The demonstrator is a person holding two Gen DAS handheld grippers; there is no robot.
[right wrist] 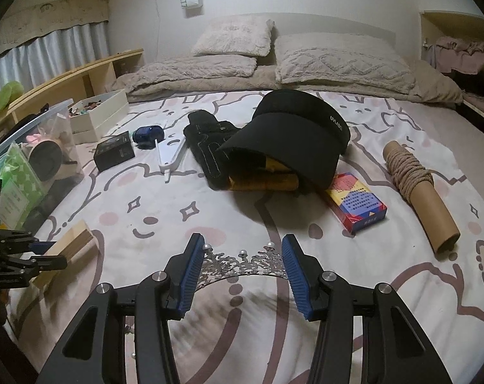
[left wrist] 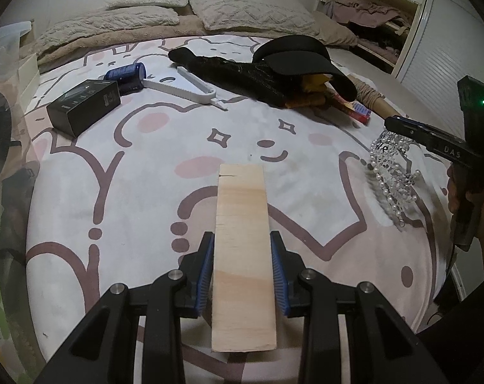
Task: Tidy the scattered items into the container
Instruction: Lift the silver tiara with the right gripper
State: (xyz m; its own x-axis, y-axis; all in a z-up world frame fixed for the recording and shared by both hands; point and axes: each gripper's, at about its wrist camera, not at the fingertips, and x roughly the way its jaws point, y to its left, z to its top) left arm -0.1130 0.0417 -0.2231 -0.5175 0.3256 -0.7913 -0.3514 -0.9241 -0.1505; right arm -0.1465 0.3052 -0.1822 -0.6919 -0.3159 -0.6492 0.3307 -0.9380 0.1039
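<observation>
Your left hand-held gripper (left wrist: 242, 256) is clamped on the wooden block (left wrist: 242, 249), lifted over the bed (left wrist: 145, 192). Your right hand-held gripper (right wrist: 243, 256) grips the pearl tiara (right wrist: 242, 264) just above the blanket. The clear container (right wrist: 27, 147) sits at the bed's left edge.

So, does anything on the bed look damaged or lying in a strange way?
Nothing looks broken. One odd thing: the black visor lies tilted on top of a black glove and some yellow packets, so it forms a small heap, while the other things lie separately.
</observation>
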